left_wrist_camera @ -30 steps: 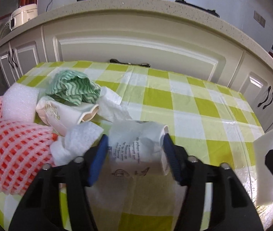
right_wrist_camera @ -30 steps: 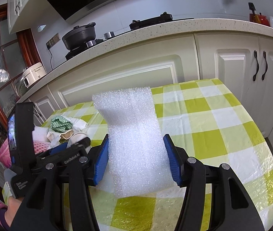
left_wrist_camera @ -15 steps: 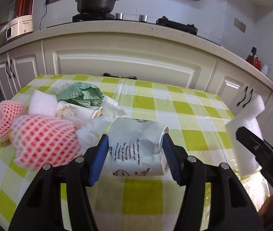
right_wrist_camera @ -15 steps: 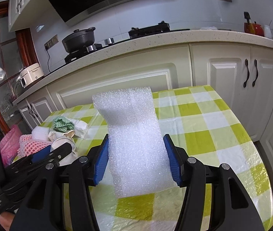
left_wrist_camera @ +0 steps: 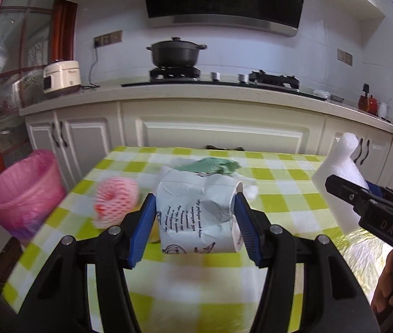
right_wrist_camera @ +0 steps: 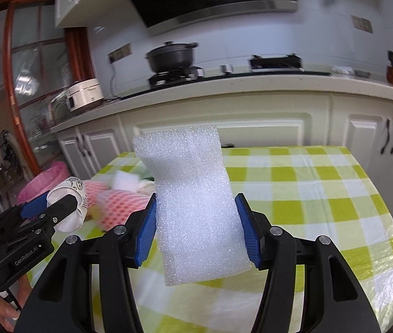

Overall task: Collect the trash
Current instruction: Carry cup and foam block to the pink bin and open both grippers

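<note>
- The left wrist camera sits just behind the left gripper (left_wrist_camera: 195, 223), above the near end of the checked table (left_wrist_camera: 279, 202), facing the far counter (left_wrist_camera: 196, 94).
- The right wrist camera sits behind the right gripper (right_wrist_camera: 196, 227), facing the same way.
- Both views share the table, the black pot (right_wrist_camera: 172, 55) and the pink bin (left_wrist_camera: 27, 191).

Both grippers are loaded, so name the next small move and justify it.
Probably swing the left gripper leftward over the pink-lined bin beside the table. It is clamped on the crumpled paper cup, the right gripper on the foam sheet, and neither is above the bin yet.
</note>
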The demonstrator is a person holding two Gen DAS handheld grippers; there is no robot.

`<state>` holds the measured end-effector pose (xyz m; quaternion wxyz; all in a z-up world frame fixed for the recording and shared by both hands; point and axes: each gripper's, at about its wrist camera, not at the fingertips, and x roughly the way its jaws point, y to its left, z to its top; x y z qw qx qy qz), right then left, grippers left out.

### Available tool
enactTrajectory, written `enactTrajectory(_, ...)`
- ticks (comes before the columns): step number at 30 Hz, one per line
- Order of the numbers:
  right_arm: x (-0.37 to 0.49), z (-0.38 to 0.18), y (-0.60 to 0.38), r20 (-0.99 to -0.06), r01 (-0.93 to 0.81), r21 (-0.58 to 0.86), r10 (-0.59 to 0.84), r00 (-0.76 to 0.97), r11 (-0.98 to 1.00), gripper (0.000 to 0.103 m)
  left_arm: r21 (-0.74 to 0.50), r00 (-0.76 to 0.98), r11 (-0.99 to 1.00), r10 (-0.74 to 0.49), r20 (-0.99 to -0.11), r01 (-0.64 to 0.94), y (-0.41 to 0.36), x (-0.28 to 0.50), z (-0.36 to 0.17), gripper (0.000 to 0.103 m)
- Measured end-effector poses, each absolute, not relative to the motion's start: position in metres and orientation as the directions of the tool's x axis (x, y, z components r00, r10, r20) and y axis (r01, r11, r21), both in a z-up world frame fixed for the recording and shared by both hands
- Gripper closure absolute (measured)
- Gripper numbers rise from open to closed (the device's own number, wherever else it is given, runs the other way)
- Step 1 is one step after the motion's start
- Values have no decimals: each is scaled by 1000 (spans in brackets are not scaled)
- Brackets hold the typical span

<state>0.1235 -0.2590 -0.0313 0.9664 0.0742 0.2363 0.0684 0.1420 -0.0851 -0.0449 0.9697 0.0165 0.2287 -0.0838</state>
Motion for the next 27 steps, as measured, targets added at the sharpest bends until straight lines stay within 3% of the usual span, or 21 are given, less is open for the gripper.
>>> enactTrajectory(13, 142, -19, -94, -468, -408, 161, 434, 770, 899, 50, -24, 919, 995, 84, -384, -101, 80, 97, -30, 47)
enactTrajectory(27, 236, -13, 58, -484, -647, 192, 644, 592, 738, 50, -47, 848, 930, 309, -430, -363, 220, 134, -32, 47)
